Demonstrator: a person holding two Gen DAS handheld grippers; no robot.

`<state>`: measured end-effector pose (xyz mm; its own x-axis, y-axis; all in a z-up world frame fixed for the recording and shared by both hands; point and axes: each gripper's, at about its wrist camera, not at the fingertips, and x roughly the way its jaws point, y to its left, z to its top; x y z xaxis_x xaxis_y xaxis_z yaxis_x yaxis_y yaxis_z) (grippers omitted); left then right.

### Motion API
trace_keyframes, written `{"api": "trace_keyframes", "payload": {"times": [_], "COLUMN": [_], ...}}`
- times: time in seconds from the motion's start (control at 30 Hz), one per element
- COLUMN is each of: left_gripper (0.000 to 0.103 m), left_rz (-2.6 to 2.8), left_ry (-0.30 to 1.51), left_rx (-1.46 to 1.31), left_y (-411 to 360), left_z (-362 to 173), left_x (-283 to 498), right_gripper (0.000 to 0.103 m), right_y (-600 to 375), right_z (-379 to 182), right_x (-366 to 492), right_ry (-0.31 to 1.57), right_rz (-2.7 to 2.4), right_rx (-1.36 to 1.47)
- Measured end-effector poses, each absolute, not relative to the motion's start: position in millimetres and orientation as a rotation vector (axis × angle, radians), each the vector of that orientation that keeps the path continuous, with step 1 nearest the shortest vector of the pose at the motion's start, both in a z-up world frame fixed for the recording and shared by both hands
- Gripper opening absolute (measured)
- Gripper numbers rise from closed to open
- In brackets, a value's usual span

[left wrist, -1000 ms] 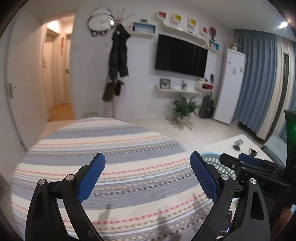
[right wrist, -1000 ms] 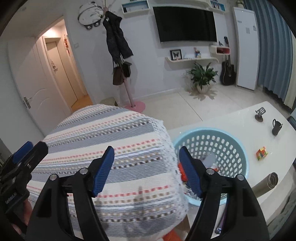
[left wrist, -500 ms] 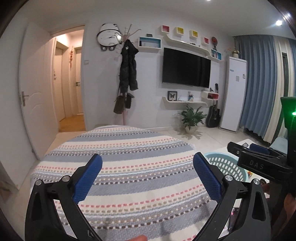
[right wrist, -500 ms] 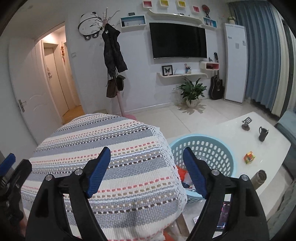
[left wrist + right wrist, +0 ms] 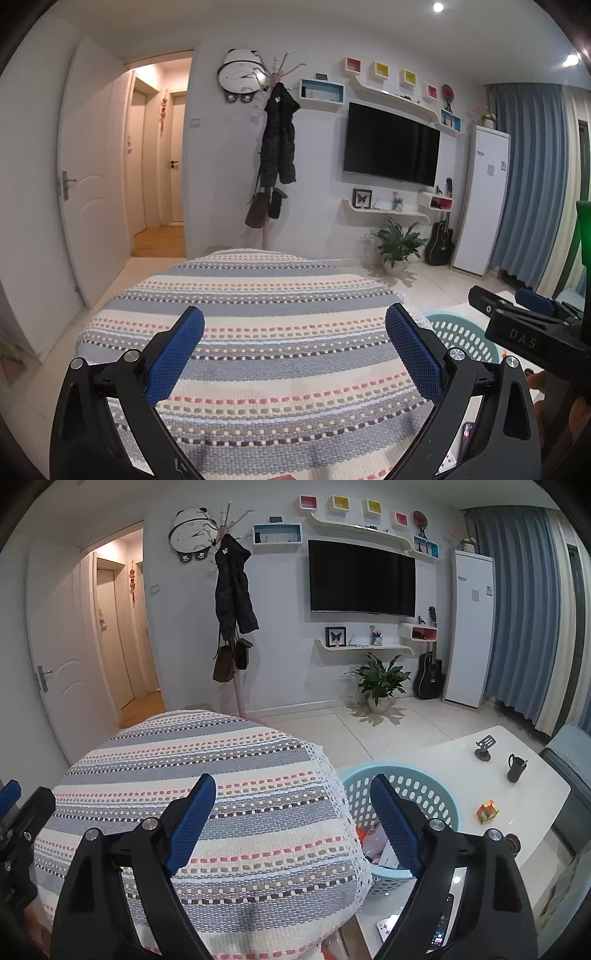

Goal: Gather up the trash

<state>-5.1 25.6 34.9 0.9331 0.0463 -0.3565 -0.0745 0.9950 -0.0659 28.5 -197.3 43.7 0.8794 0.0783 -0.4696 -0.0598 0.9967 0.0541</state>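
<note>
I see the round light-blue perforated plastic basket (image 5: 424, 797) with scraps of trash (image 5: 373, 843) inside, on the white table (image 5: 517, 801) right of the striped woven cloth (image 5: 207, 794). My left gripper (image 5: 293, 354) and right gripper (image 5: 293, 825) both hold their tongs apart, empty, above the cloth.

The light blue basket (image 5: 400, 812) with holes in its wall is standing upright on the white table (image 5: 461, 775), just beside the striped cloth (image 5: 207, 794). Some trash (image 5: 373, 843), orange and white pieces, is lying inside it.
</note>
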Motion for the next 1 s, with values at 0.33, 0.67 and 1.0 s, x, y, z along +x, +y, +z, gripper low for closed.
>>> {"api": "trace_keyframes", "payload": {"times": [0.33, 0.67, 1.0], "left_gripper": [0.095, 0.095, 0.095], "left_rz": [0.080, 0.058, 0.082], "left_ry": [0.347, 0.379, 0.372], "left_rx": [-0.019, -0.022, -0.019], "left_y": [13.3, 12.4, 12.6], "left_z": [34.6, 28.2, 28.8], "left_x": [-4.9, 2.6, 1.0], "right_gripper": [0.084, 0.084, 0.084], "right_y": [-201.0, -206.3, -197.8], "right_z": [32.4, 32.4, 38.7], "right_x": [37.4, 39.6, 34.1], "right_ry": [0.510, 0.512, 0.484], "right_rz": [0.051, 0.042, 0.028], "right_rx": [0.054, 0.069, 0.031]}}
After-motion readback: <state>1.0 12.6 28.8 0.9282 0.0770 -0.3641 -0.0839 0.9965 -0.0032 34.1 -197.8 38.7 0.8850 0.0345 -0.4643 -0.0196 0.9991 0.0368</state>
